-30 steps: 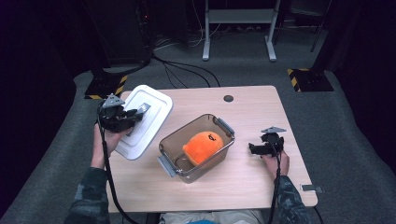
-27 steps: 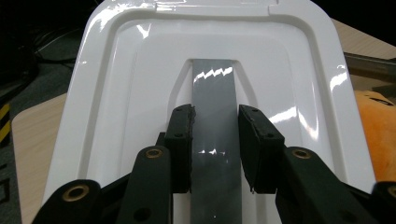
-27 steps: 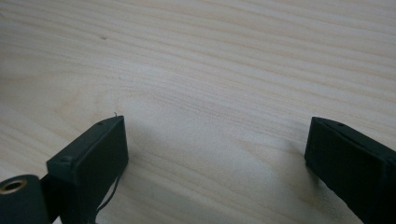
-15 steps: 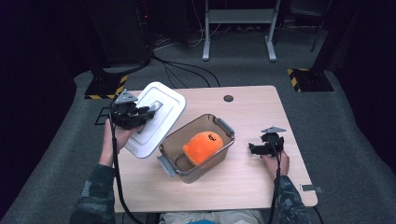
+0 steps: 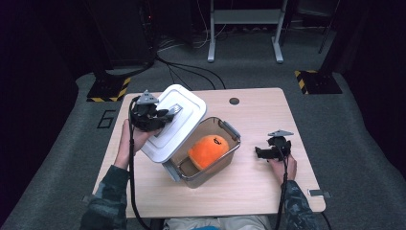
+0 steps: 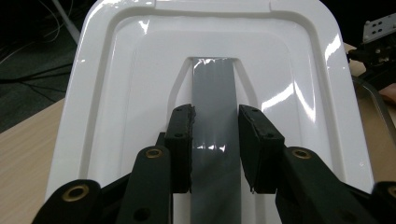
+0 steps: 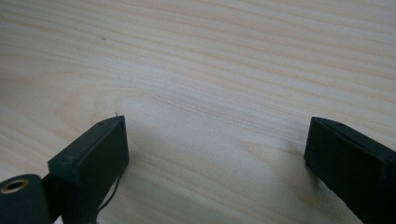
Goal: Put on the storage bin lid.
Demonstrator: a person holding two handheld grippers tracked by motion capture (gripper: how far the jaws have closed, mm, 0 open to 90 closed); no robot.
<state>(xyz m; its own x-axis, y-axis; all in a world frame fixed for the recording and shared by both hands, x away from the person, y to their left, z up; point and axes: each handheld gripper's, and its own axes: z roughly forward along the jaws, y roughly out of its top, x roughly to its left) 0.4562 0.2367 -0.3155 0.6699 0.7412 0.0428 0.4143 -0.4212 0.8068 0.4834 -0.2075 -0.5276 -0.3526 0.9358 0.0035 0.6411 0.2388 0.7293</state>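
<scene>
Progress: looks like the job is putting the lid on the box. The lid (image 5: 174, 122) is off the worktop (image 5: 268, 191) and tilted over the left rim of the box (image 5: 225, 160), not seated yet. Lowering it flat and pressing it down is still to do, I'd say.

Left gripper: the left gripper (image 6: 215, 135) is clamped on the grey handle strip (image 6: 214, 93) that runs down the middle of the white lid, one pad on each side, pressing on it. In the high view it sits at the lid's left end (image 5: 149, 115).

Box: clear, with grey clips, sitting mid-worktop at an angle, an orange plush toy (image 5: 208, 149) inside. Top mostly uncovered on the right.

Right gripper: the right gripper (image 5: 272, 151) rests near the right edge, well apart from the box. Jaws spread wide in the right gripper view, bare wood between them, holding nothing.
</scene>
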